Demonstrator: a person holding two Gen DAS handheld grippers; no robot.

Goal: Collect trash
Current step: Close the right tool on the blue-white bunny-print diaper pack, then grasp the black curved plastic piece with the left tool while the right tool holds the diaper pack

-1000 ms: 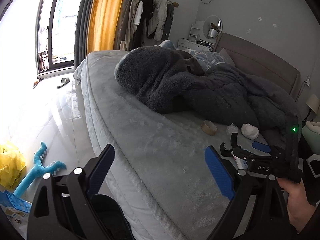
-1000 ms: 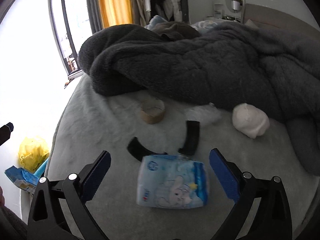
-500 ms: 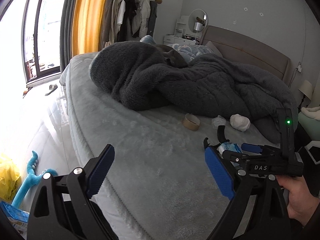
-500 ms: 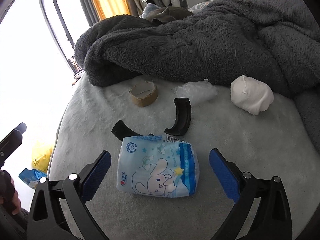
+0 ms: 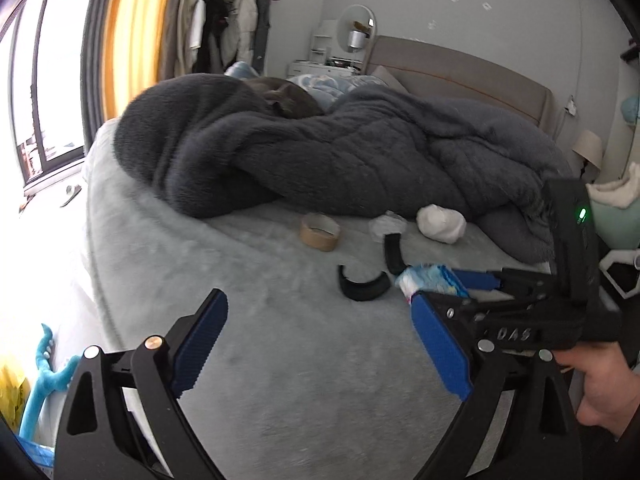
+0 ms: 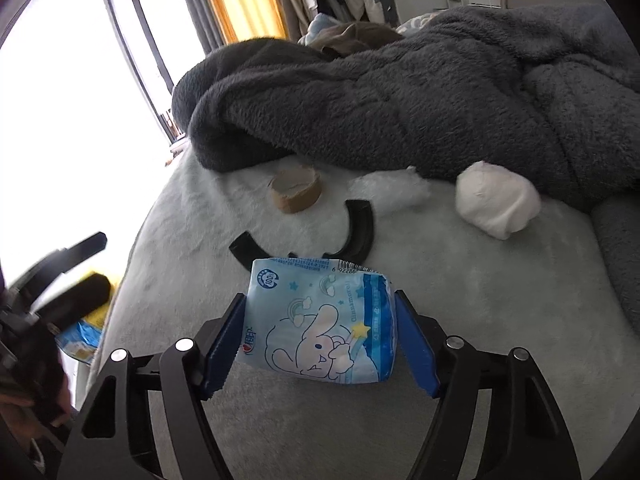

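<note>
Now: tissue pack caught between blue pads

Across a pale bed [image 6: 500, 288] lies a dark grey blanket [image 6: 400, 100]. Right gripper [image 6: 320, 334], jaws just closing, clamps a blue tissue pack [image 6: 324, 328] near the bed's front. Left gripper [image 5: 320, 344] gapes empty. Tape roll [image 6: 295, 191] sits beyond.

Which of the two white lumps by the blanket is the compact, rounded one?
The white wad on the right; the other, the flimsy clear-white wrapper, lies flatter and looser beside the black curved piece.
</note>
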